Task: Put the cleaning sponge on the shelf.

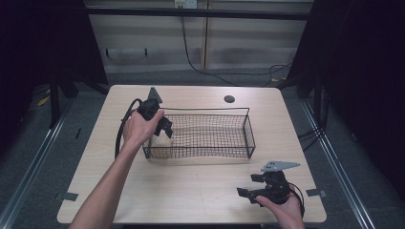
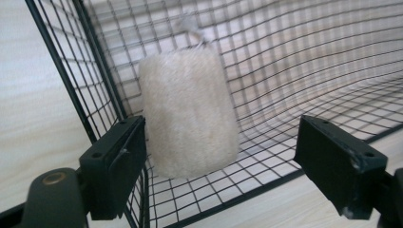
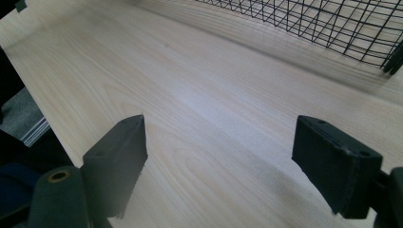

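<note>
The left gripper (image 1: 165, 130) hangs over the left end of the black wire basket (image 1: 249, 129), held from above by the person's left hand (image 1: 139, 128), with its jaws pointing down into the basket. In the left gripper view its jaws stand wide apart and a cream loofah sponge (image 2: 190, 111) lies between them, close against the left jaw and well clear of the right one; neither pad presses on it. The sponge rests inside the basket, on the mesh floor by the end wall, just ahead of the jaws, with a small white loop at its far end. The right gripper (image 1: 253, 186) sits near the front right corner of the light wooden table (image 1: 191, 191), held in the person's right hand (image 1: 286, 210), well apart from the basket. In the right gripper view its jaws are spread wide with only bare tabletop between them, and the basket's mesh wall shows farther off, ahead and to the right of the jaws.
</note>
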{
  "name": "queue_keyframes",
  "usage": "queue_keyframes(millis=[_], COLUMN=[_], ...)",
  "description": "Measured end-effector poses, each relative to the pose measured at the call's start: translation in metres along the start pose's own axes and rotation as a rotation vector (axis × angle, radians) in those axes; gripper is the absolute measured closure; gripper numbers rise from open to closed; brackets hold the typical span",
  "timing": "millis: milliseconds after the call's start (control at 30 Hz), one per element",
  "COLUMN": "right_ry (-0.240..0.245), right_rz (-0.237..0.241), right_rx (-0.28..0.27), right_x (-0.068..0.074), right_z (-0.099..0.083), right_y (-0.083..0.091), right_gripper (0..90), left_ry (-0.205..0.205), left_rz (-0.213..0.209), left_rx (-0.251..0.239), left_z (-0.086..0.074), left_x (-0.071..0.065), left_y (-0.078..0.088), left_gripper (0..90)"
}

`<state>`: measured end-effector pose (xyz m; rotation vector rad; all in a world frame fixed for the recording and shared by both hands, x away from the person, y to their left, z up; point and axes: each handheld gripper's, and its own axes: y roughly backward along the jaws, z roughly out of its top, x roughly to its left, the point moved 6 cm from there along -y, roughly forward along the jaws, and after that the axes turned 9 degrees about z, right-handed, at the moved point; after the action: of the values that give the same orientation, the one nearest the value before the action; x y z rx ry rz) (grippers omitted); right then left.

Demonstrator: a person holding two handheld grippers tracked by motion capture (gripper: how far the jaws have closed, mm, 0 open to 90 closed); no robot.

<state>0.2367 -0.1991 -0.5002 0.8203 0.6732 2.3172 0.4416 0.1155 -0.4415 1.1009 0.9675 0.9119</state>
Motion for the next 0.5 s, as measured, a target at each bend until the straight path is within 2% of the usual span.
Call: queue_keyframes(millis=[33,100,167,200,267,300,433,500], right_ry=[0.001,0.002,0.000,-0.001,0.000,0.004,-0.002,0.000], right_rz=[-0.001,-0.001,-0.002,-0.002,-0.003,-0.003,-0.002,-0.003], right_rx=[0.002,0.002,0.000,0.001,0.001,0.001,0.000,0.001], right_x=[0.000,0.000,0.000,0.000,0.000,0.000,0.000,0.000], right_z=[0.000,0.000,0.000,0.000,0.000,0.000,0.000,0.000], right_y=[0.000,0.000,-0.001,-0.001,-0.001,-0.001,0.000,0.000], right_gripper=[18.8,18.8,18.8,18.8,18.8,18.8,18.6,18.5], left_ry=[0.009,-0.011,-0.036,-0.036,-0.065,-0.086,-0.112,-0.151], left_rz=[-0.010,-0.005,-0.052,-0.052,-0.077,-0.088,-0.121,-0.140], left_rx=[-0.007,-0.001,-0.035,-0.035,-0.046,-0.070,-0.090,-0.105], left_z=[0.000,-0.003,-0.006,-0.006,-0.008,-0.010,-0.014,-0.019], left_x=[0.001,0.002,0.001,0.001,0.003,0.005,0.006,0.007], left_y=[0.001,0.002,0.004,0.004,0.006,0.010,0.015,0.019], left_gripper=[16.1,16.7,17.2,16.8,16.9,16.9,18.4,19.3])
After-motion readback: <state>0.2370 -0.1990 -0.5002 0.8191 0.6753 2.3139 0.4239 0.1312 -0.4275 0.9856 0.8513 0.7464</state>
